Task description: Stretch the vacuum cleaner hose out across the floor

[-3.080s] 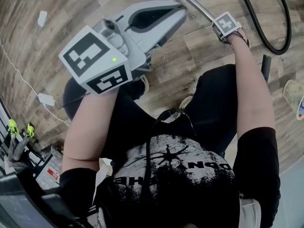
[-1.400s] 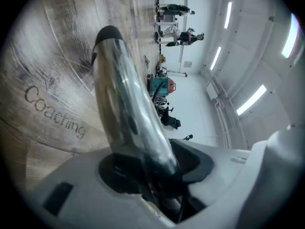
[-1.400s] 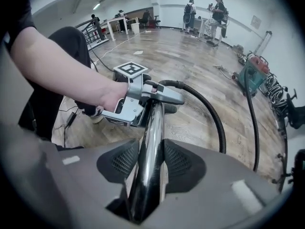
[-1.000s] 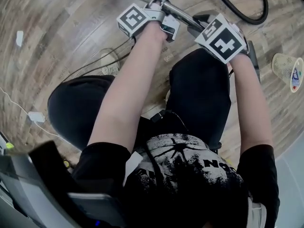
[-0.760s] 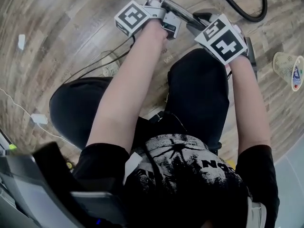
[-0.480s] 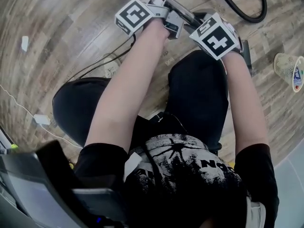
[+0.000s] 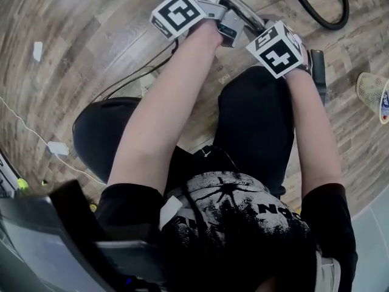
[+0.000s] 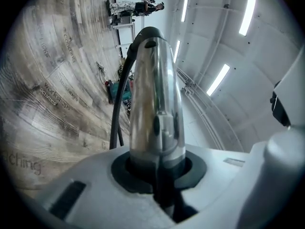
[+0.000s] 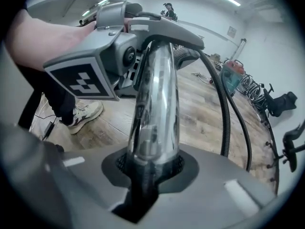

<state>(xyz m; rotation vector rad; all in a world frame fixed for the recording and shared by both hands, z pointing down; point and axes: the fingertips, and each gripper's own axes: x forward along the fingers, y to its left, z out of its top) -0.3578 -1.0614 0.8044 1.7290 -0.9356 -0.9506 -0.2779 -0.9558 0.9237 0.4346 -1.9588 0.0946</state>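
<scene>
Head view, left to right: bare wood floor (image 7: 79,47) lies open at upper left, the left gripper (image 8: 157,168) pinches the chrome tube (image 8: 155,104) at top centre, the right gripper (image 9: 147,168), its jaws having just been closing, clamps the same tube, and the black hose (image 7: 328,27) loops at upper right, above a basket (image 7: 371,90) at the right edge.

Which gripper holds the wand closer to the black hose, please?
The left gripper, clamped on the wand nearer the hose joint; the right gripper has just been closing its jaws on it further back.

Mesh basket (image 7: 366,87) right; white adapter (image 7: 59,148), paper scrap (image 7: 37,50) left.
</scene>
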